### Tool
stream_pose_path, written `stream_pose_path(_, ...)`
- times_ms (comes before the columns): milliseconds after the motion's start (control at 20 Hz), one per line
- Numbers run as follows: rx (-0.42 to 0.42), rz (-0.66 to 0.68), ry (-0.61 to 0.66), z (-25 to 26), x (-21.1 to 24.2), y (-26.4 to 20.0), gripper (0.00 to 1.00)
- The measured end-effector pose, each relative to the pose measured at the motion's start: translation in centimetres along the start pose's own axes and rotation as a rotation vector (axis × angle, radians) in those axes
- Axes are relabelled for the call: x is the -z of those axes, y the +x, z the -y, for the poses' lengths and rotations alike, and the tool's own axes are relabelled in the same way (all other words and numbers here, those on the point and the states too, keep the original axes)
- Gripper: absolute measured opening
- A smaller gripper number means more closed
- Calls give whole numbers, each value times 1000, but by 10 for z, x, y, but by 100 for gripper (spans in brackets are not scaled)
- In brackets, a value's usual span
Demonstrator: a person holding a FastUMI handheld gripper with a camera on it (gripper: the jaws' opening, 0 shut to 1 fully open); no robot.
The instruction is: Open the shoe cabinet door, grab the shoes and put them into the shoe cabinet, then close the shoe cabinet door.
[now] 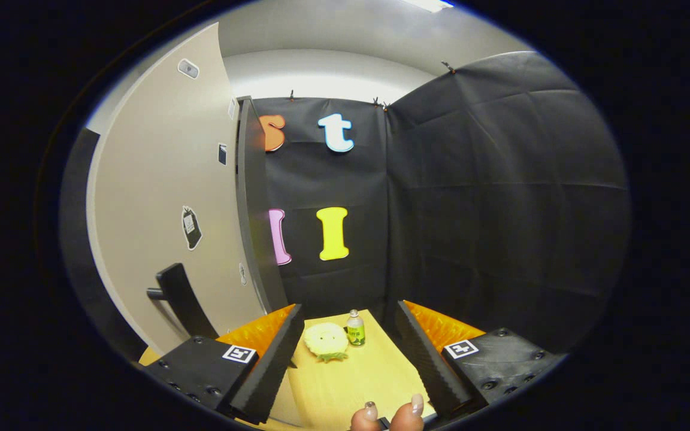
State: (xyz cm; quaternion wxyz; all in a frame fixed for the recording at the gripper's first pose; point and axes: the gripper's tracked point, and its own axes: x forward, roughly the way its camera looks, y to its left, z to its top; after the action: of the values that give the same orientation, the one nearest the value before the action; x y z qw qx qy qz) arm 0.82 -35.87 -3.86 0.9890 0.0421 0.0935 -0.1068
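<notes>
**Cabinet door standing to the left, tongs empty**

The shoe cabinet door is looming left of the released tongs, its handle near the left finger and liable to snag it. Ahead on the bench are sitting a fluffy yellow slipper and small bottle. Fingertips are gripping behind.

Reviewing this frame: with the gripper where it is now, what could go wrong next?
The gripper is open and empty, aimed at the booth wall rather than the door handle off to one side, so a reach may miss. The small bottle and yellow plush toy just ahead could get knocked.
</notes>
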Motion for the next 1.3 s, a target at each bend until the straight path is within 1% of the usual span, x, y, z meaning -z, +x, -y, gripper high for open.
stream_pose_path(200,-82,-20,-18,-17,3,17,98)
stream_pose_path(350,-108,-21,-16,-25,4,18,97)
stream_pose_path(500,-104,-24,-15,-33,5,18,98)
stream_pose_path(600,-108,-20,-22,-45,5,13,93)
stream_pose_path(700,-111,-13,-37,-61,7,9,93)
stream_pose_path(850,-107,-4,-57,-89,9,0,93)
stream_pose_path(1100,-103,-14,-24,-139,20,-9,93)
stream_pose_path(1300,-123,-3,-44,-190,23,-13,93)
